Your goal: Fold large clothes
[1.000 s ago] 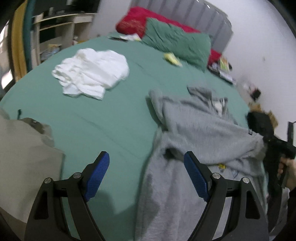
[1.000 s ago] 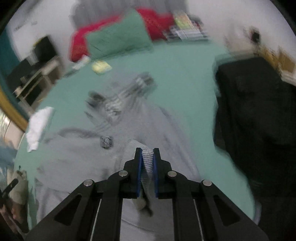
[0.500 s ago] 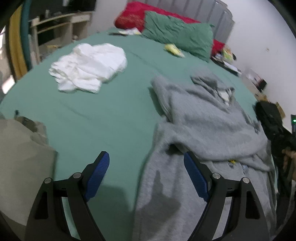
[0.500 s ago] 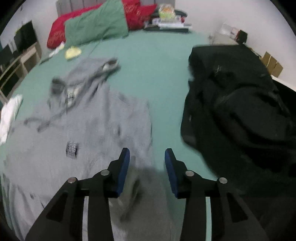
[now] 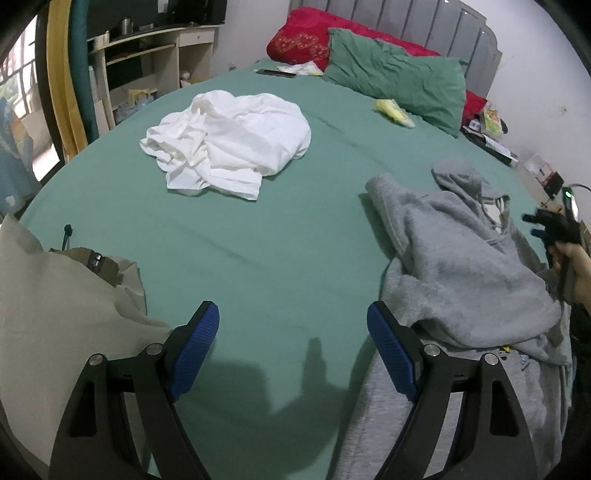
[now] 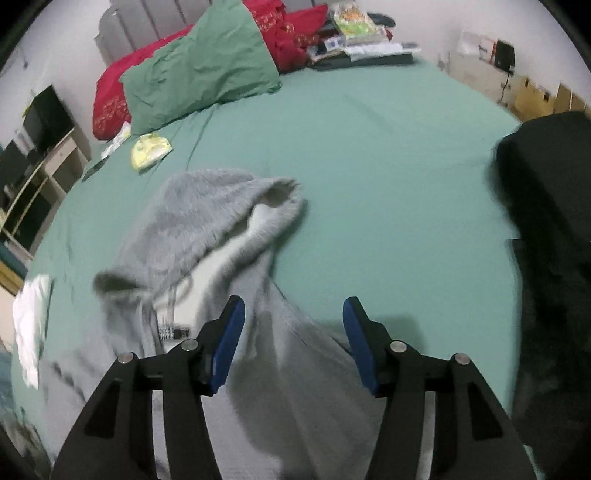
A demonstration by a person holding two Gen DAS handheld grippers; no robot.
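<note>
The bed [image 5: 258,240] has a green sheet. Your gray hoodie [image 5: 461,266] lies near its right edge, the hood toward the pillows. Your right gripper [image 6: 293,332] has just been opening and grips nothing, above the hoodie. Your left gripper [image 5: 293,347] is wide apart and empty.

On the bed [image 5: 258,236]: hoodie [image 5: 461,266] at the right side, heap of shirts [image 5: 229,147] well apart to its left, farther back. Pillows [image 5: 399,77] at the head, against the headboard [image 5: 424,29]. Small packet [image 5: 393,109] just before the pillows. Folded garment [image 5: 55,295] at the near left edge. Dark pile [image 6: 546,229] right of the hoodie. Shelf unit [image 5: 147,62] beyond the bed's left side.
</note>
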